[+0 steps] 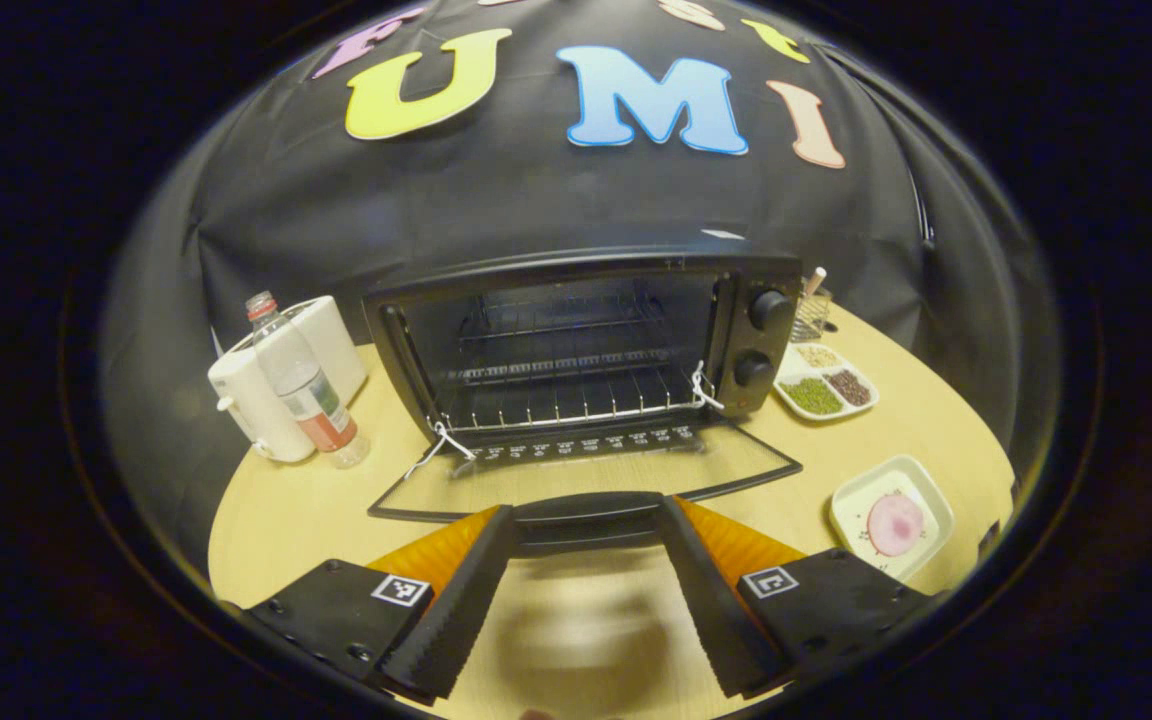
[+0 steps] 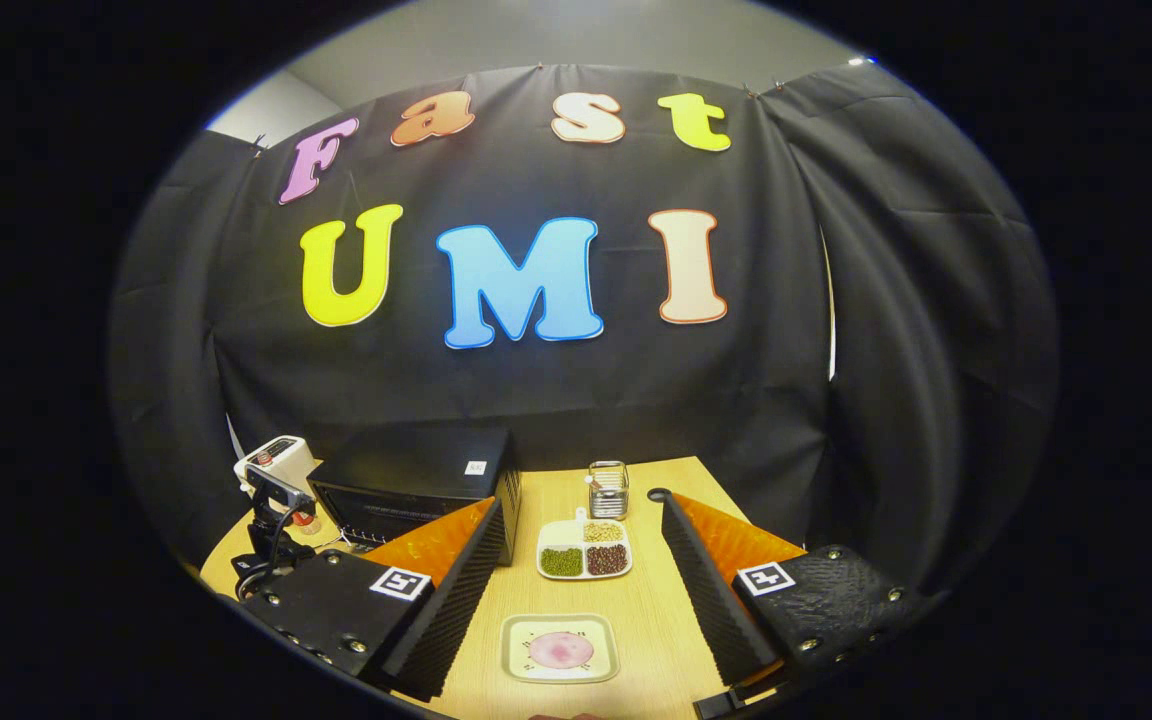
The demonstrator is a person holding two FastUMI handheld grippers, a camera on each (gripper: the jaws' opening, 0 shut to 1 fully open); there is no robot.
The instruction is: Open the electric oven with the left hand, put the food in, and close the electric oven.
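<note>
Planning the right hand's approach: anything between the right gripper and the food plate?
Nothing. In the right gripper view, bare tabletop runs from the open right gripper to the food plate, which sits between its fingers, untouched.

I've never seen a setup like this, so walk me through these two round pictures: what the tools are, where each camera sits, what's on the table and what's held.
A person holds a two-finger tool in each hand, and a fisheye camera rides on each, looking along its fingers.

The left gripper view shows the left tool at the handle of the oven door, which lies folded down and open. The handle sits between the spread fingers; I can't tell whether they touch it.

The right gripper view shows the right tool, open and empty, above a small dish holding a pink slice of food.

Also on the table: a bottle, a white appliance, a tray of beans and a wire basket.
</note>
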